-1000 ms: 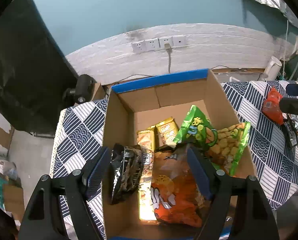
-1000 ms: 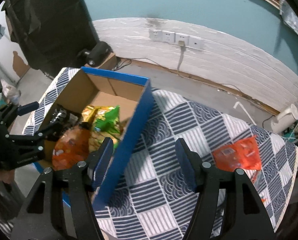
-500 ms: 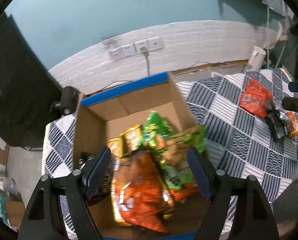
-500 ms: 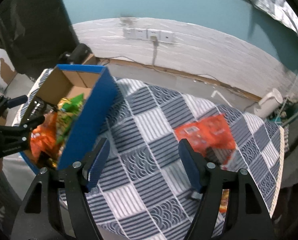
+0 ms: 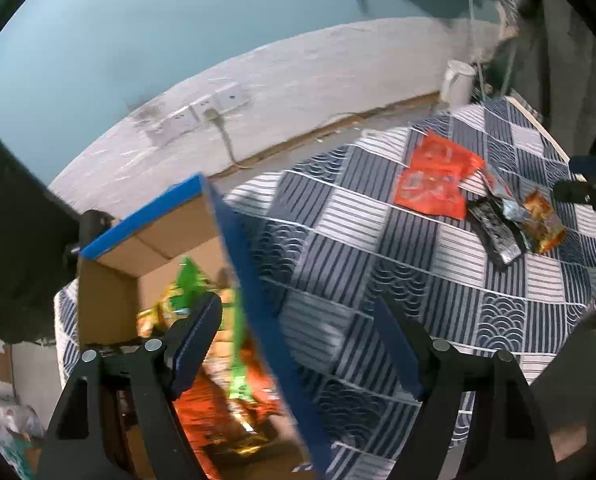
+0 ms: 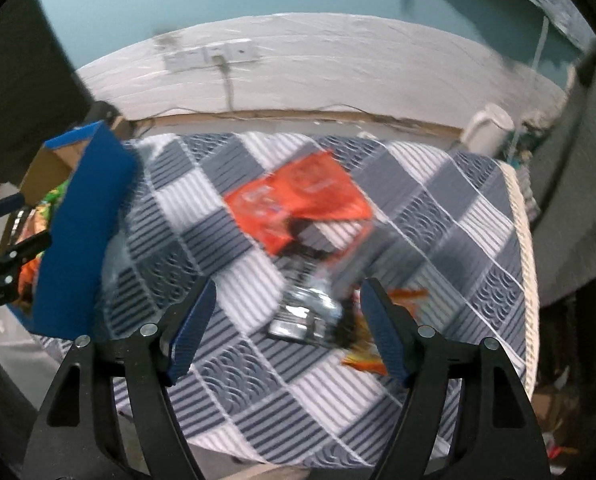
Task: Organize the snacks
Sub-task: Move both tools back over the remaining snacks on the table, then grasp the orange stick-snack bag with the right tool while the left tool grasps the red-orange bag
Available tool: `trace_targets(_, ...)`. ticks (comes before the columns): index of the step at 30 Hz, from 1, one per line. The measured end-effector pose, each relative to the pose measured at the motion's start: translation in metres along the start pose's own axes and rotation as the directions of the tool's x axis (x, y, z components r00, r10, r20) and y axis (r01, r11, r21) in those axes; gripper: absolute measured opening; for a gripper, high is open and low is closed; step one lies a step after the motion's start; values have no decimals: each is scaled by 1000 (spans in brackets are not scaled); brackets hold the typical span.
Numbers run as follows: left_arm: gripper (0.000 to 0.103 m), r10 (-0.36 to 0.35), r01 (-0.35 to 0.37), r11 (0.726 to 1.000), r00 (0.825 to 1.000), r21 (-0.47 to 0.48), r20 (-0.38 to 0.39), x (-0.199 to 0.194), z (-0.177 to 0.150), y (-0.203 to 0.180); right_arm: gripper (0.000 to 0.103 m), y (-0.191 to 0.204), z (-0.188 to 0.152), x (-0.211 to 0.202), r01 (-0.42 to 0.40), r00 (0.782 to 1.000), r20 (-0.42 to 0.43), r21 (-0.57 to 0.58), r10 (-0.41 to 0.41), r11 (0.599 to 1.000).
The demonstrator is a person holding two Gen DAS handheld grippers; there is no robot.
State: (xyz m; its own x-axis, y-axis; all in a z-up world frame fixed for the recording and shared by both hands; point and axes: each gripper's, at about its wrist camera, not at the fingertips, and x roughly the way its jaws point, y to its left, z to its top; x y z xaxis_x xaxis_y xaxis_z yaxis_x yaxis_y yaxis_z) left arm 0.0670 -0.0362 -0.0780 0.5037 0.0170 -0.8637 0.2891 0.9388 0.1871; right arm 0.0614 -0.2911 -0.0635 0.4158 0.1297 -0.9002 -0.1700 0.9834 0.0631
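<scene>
L hand-held gripper spread, empty, straddling box wall. R hand-held gripper spread, empty, above silver pkt.

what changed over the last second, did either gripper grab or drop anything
Both views swung from the cardboard box toward the loose snacks: the left gripper, earlier over the box, now straddles its blue wall; the right gripper now frames the silver packet below the red bag. Both are open, empty. The box's snacks and table packets lie unchanged.

Bare tablecloth between blue box wall and snack packets; free passage there.
</scene>
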Motion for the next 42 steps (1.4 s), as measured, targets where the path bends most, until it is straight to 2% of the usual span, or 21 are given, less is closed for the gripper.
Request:
trace_targets(9, 80, -37, 39, 997, 999, 59, -33, 15, 8, -43, 75, -60, -19, 15, 32, 999, -33, 110, -29, 993)
trace_targets(15, 80, -53, 58, 996, 996, 68, -66, 30, 9, -56, 75, -79, -29, 37, 44, 996, -80, 140, -33, 989)
trace_targets(28, 80, -64, 77, 992, 990, 98, -129, 65, 7, -73, 75, -93, -33, 87, 31, 988, -153, 180, -3, 983)
trace_targets(38, 80, -82, 96, 990, 988, 103, -134, 81, 9, -80, 75, -93, -43, 112, 41, 978, -207, 179, -3, 983)
trace_targets(40, 80, -85, 99, 989, 988, 106, -131, 85, 10, -81, 70, -94, -47, 114, 42, 976, -217, 182, -1, 982)
trace_targets(42, 80, -84, 98, 989, 988, 110, -127, 88, 10, -83, 55, -94, -49, 116, 18, 975, -222, 192, 26, 981)
